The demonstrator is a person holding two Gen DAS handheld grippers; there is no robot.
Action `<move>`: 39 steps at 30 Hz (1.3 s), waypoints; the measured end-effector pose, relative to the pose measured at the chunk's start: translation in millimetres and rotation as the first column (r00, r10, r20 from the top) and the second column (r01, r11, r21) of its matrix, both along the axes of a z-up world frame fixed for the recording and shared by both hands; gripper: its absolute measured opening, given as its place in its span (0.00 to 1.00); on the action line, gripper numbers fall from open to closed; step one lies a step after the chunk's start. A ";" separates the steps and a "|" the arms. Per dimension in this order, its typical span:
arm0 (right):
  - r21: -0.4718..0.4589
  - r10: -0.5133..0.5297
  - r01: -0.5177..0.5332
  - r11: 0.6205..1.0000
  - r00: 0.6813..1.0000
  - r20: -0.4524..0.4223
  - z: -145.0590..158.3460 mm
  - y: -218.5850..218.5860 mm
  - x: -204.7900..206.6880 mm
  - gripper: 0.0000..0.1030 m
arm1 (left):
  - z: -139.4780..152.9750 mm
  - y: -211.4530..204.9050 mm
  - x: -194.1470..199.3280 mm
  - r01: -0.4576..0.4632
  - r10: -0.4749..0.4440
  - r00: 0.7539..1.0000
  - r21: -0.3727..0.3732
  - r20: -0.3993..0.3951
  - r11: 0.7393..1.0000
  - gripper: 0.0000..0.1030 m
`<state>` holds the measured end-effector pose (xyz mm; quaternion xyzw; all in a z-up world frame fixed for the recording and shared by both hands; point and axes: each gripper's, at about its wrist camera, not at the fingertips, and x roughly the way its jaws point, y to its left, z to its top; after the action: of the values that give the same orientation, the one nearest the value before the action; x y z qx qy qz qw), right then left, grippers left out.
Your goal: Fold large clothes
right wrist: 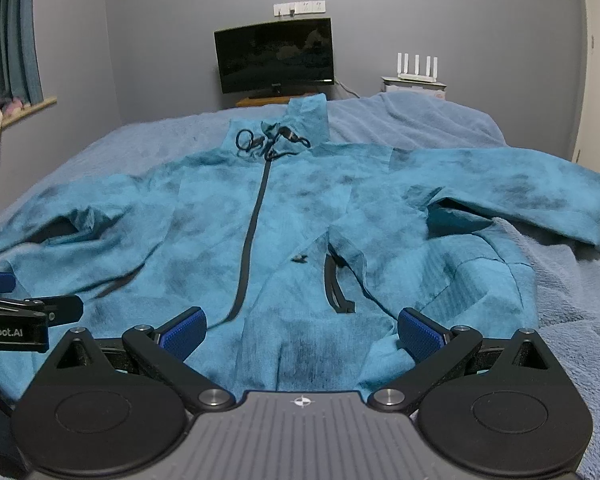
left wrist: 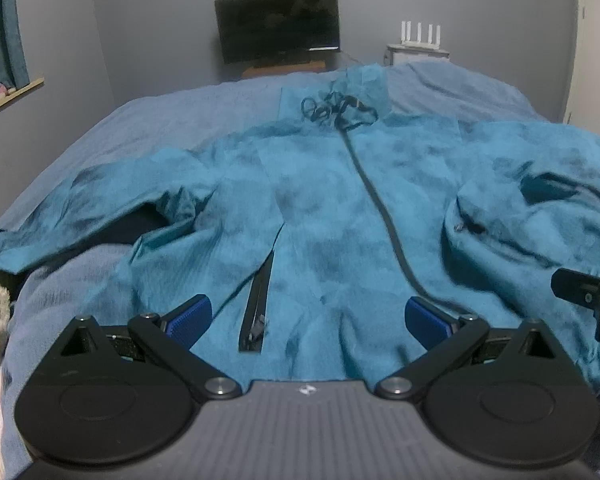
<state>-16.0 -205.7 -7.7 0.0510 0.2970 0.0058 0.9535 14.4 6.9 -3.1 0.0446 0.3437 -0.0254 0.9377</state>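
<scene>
A large teal zip jacket [left wrist: 320, 208] lies front-up and spread out on the bed, collar away from me, black zip down its middle, sleeves out to both sides. It fills the right wrist view [right wrist: 300, 220] too. My left gripper [left wrist: 308, 320] is open and empty over the hem, left of the zip. My right gripper [right wrist: 300, 334] is open and empty over the hem, right of the zip. Each gripper shows at the edge of the other's view: the right one [left wrist: 588, 300], the left one [right wrist: 20, 312].
The jacket lies on a blue-grey bedspread [right wrist: 440, 120] that covers the whole bed. A dark monitor [right wrist: 274, 60] stands against the far wall, with a white router [right wrist: 416, 70] on a box to its right. A curtain [left wrist: 0, 20] and a window ledge are at the left.
</scene>
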 end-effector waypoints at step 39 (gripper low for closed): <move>0.649 -0.691 0.606 0.460 0.703 -0.167 -116.4 -354.2 140.9 0.55 | -93.3 38.5 161.1 -0.026 0.023 0.995 -0.023 -0.092 0.999 1.00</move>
<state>124.8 -559.8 -124.1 0.4936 0.1743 -0.2497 0.8146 175.5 45.5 -96.4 0.0279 0.3867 -0.0200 0.9215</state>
